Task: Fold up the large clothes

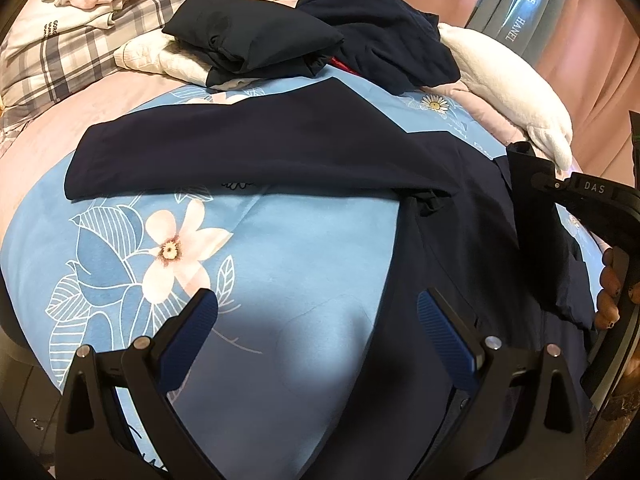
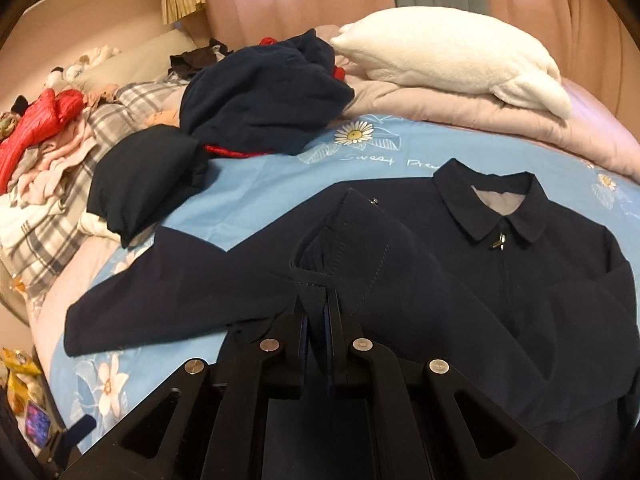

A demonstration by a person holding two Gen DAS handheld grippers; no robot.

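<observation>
My right tongs (image 2: 316, 300) are clenched on a cuff (image 2: 344, 240) of the navy jacket (image 2: 500, 280), low in the centre of the right wrist frame. The jacket lies spread on the blue floral bedsheet (image 2: 256, 200), collar (image 2: 492, 208) toward the upper right. My left tongs (image 1: 316, 328) stand released at the bottom of the left wrist frame, over the sheet and the jacket's edge, gripping nothing.
</observation>
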